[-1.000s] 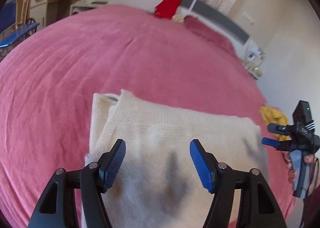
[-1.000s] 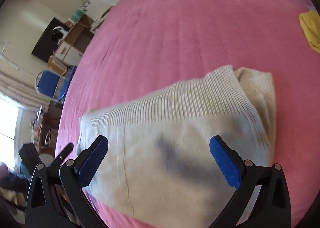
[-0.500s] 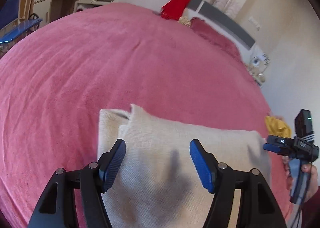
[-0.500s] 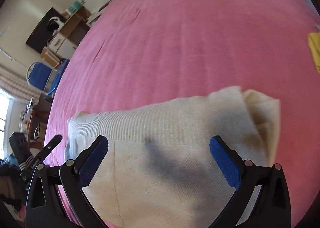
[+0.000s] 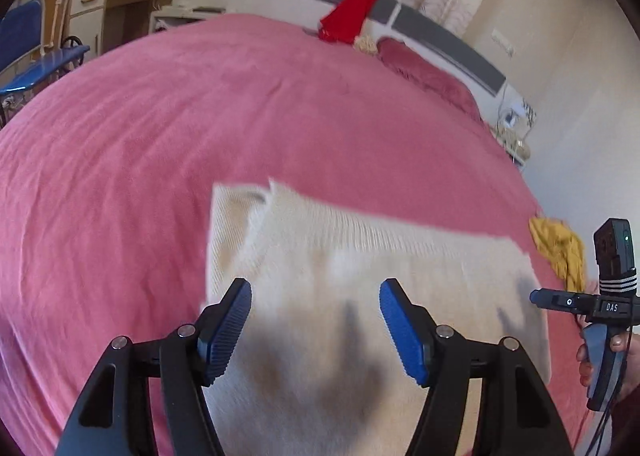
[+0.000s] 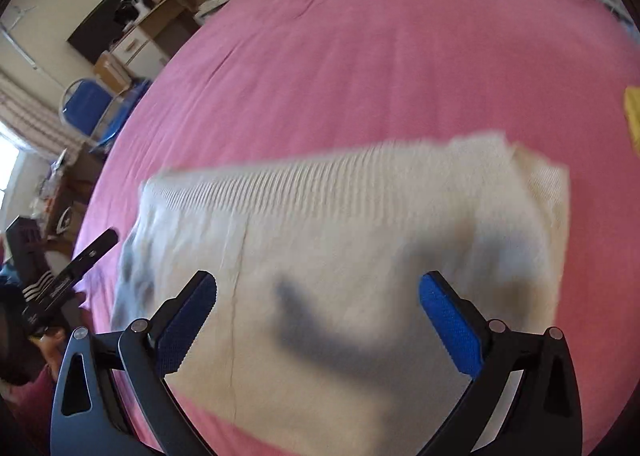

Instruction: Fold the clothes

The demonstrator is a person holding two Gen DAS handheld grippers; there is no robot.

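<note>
A soft cream knitted sweater (image 5: 360,296) lies folded on a big bed with a fuzzy pink blanket (image 5: 160,127). The sweater sits in the lower middle of both pictures. It looks a bit blurry. Its far edge has thin ribs in a row, like little lines. In the left wrist view a folded part, maybe a sleeve, pokes out at the sweater's upper left corner. In the right wrist view the same thick fold shows at the sweater's right end.

The left gripper (image 5: 316,320) hangs above the sweater. Its two fingers (image 5: 226,330) are black with bumpy blue pads. They stand wide apart and hold nothing. The right gripper (image 6: 320,324) also hangs over the sweater, and its blue-padded fingers (image 6: 450,320) are spread wide with nothing between them. Dark shadows fall on the knit under both.

In the left wrist view a hand (image 5: 600,360) holds the other gripper at the right edge of the frame, just past the sweater's right end.

A crumpled yellow cloth (image 5: 560,248) lies near the bed's right edge. A red cloth (image 5: 348,17) hangs over the grey and white headboard (image 5: 440,31) at the top. The pink blanket is bare all around the sweater, with lots of room above and to the left.
</note>
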